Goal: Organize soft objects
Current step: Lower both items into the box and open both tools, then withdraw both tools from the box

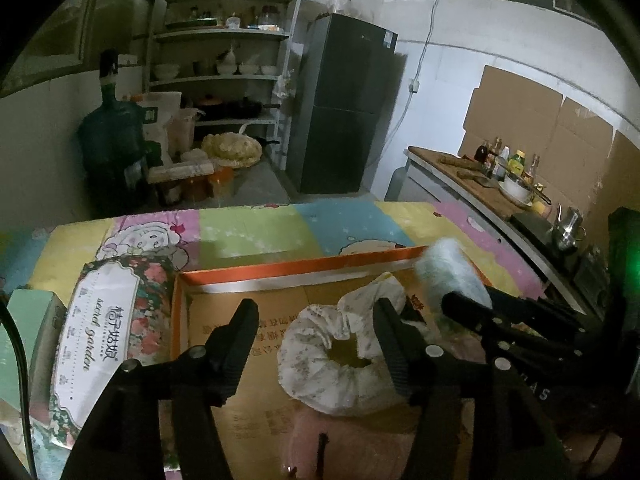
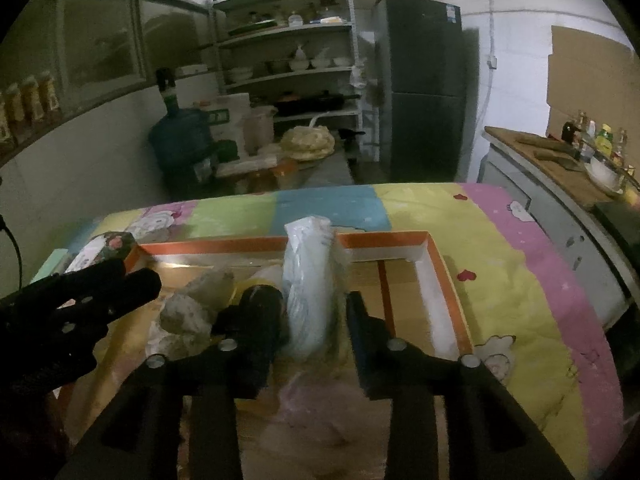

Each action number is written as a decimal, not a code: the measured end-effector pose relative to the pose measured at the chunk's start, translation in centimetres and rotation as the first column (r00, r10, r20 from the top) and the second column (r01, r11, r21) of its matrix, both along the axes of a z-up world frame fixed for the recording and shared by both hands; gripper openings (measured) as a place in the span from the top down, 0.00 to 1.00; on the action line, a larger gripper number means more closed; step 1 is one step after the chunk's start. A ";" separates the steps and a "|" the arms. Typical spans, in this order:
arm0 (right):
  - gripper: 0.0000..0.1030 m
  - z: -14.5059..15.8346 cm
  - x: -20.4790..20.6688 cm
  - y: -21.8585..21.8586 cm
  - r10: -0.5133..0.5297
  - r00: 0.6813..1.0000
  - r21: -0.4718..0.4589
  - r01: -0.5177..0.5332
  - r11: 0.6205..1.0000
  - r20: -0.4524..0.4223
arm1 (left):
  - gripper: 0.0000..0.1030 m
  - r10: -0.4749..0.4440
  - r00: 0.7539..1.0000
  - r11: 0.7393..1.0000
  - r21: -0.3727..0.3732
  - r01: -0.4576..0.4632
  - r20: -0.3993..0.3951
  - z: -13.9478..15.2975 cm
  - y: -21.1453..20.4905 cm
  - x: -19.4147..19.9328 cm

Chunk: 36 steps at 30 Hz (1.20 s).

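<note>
Orange-rimmed box [image 1: 304, 270] held white floral cloth [image 1: 340, 364] beside spread left tongs [image 1: 320, 344]; clear bag [image 2: 308, 284] stood loose between parted right tongs [image 2: 316, 332], likely to topple out

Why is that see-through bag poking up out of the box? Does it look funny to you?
Yes. The clear plastic bag stands tall between the right gripper's open fingers, leaning against the orange-rimmed box's far edge and rising above it, while the floral cloth ring lies flat inside.
</note>
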State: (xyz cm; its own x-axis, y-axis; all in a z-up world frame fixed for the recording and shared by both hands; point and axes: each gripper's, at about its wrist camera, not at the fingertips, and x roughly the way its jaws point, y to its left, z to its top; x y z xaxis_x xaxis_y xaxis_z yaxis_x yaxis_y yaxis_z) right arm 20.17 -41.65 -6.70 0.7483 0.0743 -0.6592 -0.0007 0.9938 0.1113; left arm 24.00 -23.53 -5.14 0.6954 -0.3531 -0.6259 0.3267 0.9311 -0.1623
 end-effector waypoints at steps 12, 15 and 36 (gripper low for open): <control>0.58 0.7 -0.8 0.3 -0.004 1.000 0.023 0.004 1.000 0.020 | 0.35 0.013 1.000 1.000 0.002 -0.013 0.027 0.9 0.5 -0.9; 0.56 1.1 -1.1 0.5 -0.006 1.000 0.027 0.005 1.000 0.027 | 0.33 0.018 0.999 1.000 0.005 -0.018 0.037 1.3 0.9 -1.4; 0.40 3.9 -4.6 2.8 -0.016 0.996 0.050 0.012 0.999 0.082 | 0.26 0.052 0.994 0.999 0.000 -0.052 0.099 3.6 4.2 -4.7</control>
